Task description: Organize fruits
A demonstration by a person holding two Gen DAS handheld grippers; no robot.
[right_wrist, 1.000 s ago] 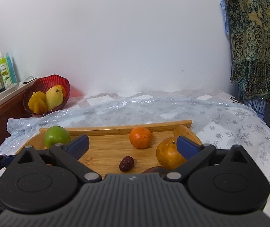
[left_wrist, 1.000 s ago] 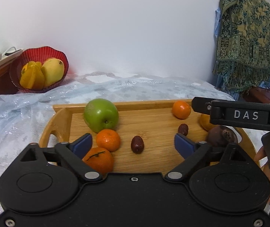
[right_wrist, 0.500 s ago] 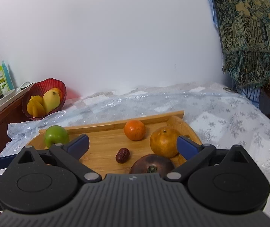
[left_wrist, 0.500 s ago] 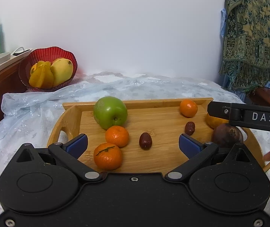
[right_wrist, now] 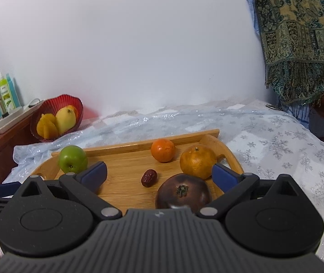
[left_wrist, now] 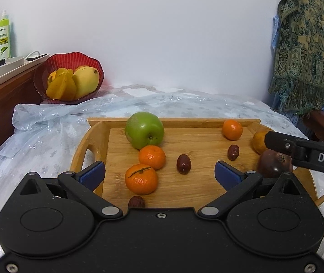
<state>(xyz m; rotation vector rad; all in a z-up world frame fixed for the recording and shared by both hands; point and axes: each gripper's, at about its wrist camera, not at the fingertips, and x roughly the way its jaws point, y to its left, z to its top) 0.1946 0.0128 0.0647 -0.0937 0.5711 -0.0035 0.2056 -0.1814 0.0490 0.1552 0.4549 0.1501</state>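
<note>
Left gripper (left_wrist: 159, 173): jaws spread wide, holding nothing, poised over the near left part of the tray (left_wrist: 89, 136). Right gripper (right_wrist: 158, 173): jaws likewise spread wide and empty, over the near right part of the tray (right_wrist: 128, 146).

Left view, near to far:
- A date (left_wrist: 136, 202) lies at the tray's near edge, partly hidden by the gripper body.
- A mandarin (left_wrist: 141, 178) with a stem lies between the fingers, nearer the left pad.
- A second mandarin (left_wrist: 152, 157) sits just behind it, touching or nearly touching the apple (left_wrist: 144, 129).
- A second date (left_wrist: 183, 164) lies mid-tray; a third date (left_wrist: 233, 152) lies further right.
- A dark fruit (left_wrist: 273, 165) sits at the right end, partly covered by the right gripper's side.
- A third mandarin (left_wrist: 232, 129) rests near the far rim.

Right view: the dark fruit (right_wrist: 183, 192) lies between the fingers, nearest the camera. An orange (right_wrist: 198, 161) sits just behind it, beside the right pad.

All tray fruit rests on the wood. The tray stands on a cloth (left_wrist: 184, 104). Beyond it, at far left, a red bowl (left_wrist: 71, 60) holds yellow fruit.
</note>
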